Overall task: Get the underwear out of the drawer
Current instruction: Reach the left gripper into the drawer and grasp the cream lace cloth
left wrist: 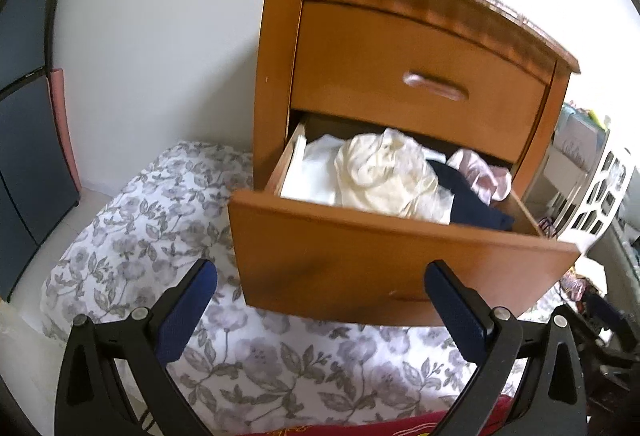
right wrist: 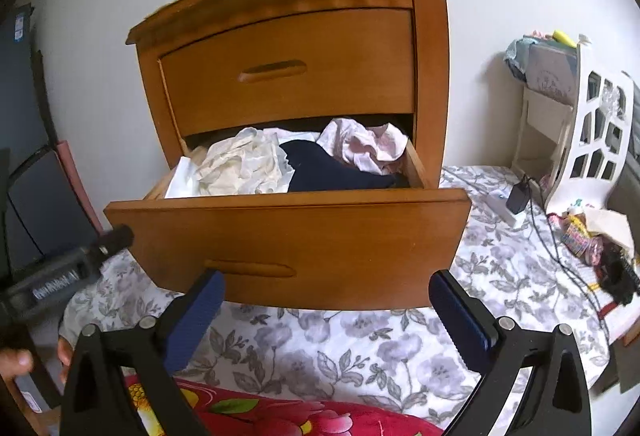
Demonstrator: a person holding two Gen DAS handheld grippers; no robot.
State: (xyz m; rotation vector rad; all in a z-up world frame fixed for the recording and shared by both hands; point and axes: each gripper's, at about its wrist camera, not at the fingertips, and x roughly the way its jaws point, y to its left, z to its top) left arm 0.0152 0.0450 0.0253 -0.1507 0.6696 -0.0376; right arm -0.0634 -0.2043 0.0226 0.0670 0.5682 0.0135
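Right wrist view: the right tool (right wrist: 325, 306) hangs in front of the lower drawer (right wrist: 288, 236) of the wooden nightstand (right wrist: 430, 76), its two blue-padded arms spread wide with nothing between them, and its left pad sits right at the drawer's handle groove, though contact cannot be judged. The drawer stands pulled out over the flowered bedsheet (right wrist: 360, 348), while the upper drawer (right wrist: 288, 72) is shut. Inside the open one lies a heap of underwear: a cream piece (right wrist: 240, 166) to the left, a dark navy piece (right wrist: 332, 172) in the middle and a pale pink piece (right wrist: 364, 146) toward the back right, all loosely crumpled and touching one another. In the left wrist view the left tool (left wrist: 320, 302) is also spread wide and empty, held low before the drawer front, and the same cream piece (left wrist: 384, 176) bulges above the rim. So the opening step looks done; what is left is the whole picking: reaching over the front board, closing on a garment and lifting it clear. No piece has left the drawer yet.
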